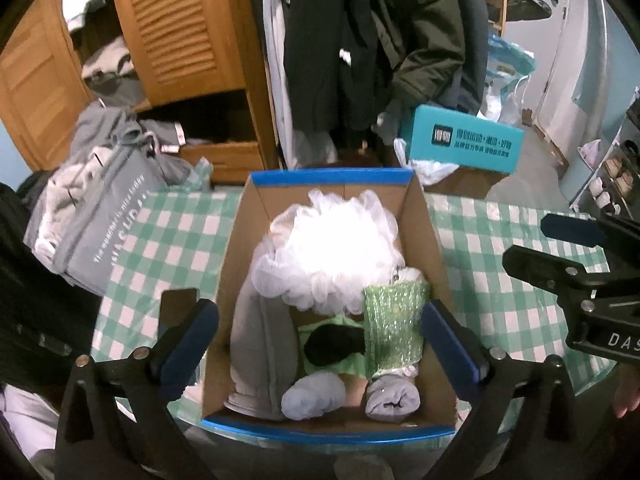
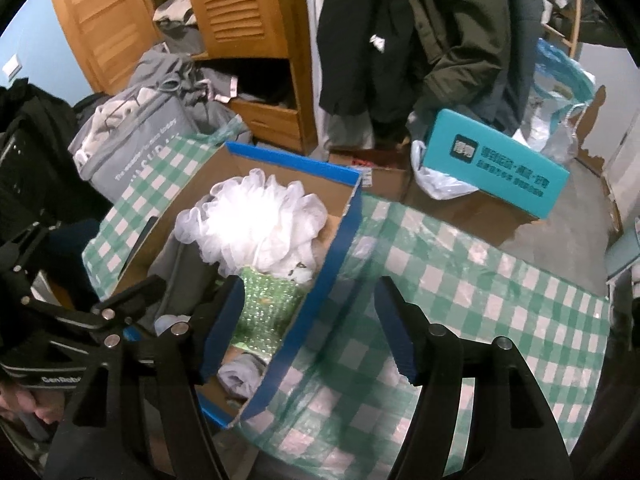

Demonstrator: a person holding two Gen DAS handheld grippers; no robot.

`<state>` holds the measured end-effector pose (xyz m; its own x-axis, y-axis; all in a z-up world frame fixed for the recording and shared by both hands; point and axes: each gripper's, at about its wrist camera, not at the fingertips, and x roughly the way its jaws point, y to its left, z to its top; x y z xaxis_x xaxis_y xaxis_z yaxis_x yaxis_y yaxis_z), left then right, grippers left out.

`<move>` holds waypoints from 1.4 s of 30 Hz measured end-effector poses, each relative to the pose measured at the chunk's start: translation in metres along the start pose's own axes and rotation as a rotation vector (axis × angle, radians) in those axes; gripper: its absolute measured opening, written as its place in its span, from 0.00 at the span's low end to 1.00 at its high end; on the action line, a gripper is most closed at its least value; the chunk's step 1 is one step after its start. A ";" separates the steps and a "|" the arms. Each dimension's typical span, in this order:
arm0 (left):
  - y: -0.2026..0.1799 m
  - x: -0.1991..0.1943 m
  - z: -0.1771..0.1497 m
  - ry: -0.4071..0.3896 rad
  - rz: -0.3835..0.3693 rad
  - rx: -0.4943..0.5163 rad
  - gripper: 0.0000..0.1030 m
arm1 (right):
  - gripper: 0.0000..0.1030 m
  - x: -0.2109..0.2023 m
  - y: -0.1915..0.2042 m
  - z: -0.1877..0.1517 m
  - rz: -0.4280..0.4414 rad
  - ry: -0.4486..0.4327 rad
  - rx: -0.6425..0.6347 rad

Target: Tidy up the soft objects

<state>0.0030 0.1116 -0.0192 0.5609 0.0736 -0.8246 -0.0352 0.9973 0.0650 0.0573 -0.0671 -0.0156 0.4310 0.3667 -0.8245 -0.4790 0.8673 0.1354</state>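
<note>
Both tongs hang empty above the bench. Left tongs (image 1: 320,344) stand at their widest, the blue pads straddling the cardboard box (image 1: 232,280) from above with nothing pressed between them; right tongs (image 2: 304,332) stand about half spread, one pad over the box's near wall and the other over bare cloth, gripping nothing.

Largest is the bench itself, covered by a green-and-white checked cloth (image 1: 168,240) under a glossy clear film. On it sits the open cardboard box, brown inside with blue-taped rims, holding all the soft things. A white mesh bath pouf (image 1: 328,256) fills the far half – frilly, puffed and so bright that it washes out under the light. Along the box's left wall lies a folded grey cloth (image 1: 260,356), long and smooth. Against the right wall rests a green glittery sponge (image 1: 394,328), its wrapping speckled and shiny, tucked partly beneath the pouf. A dark rounded item (image 1: 332,346) lies in the middle on a pale green cloth (image 1: 344,366); I cannot tell what it is. At the near wall sit two rolled pale lilac-grey cloths – one roll (image 1: 314,396) left of the other roll (image 1: 394,398).

Off the bench's left edge leans a grey bag (image 1: 100,220) stuffed with clothes.
</note>
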 end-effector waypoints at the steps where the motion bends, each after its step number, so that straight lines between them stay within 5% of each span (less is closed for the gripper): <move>1: 0.000 -0.002 0.001 -0.002 -0.001 -0.005 0.99 | 0.65 -0.004 -0.002 -0.001 -0.003 -0.008 0.002; 15: -0.020 -0.014 0.008 -0.017 -0.004 -0.018 0.99 | 0.66 -0.034 -0.040 -0.011 -0.106 -0.089 0.058; 42: -0.041 -0.017 0.008 -0.022 0.023 0.033 0.99 | 0.66 -0.041 -0.056 -0.019 -0.109 -0.090 0.079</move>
<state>0.0018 0.0692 -0.0028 0.5783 0.0956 -0.8102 -0.0211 0.9945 0.1023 0.0515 -0.1369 0.0004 0.5454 0.2945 -0.7847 -0.3653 0.9262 0.0936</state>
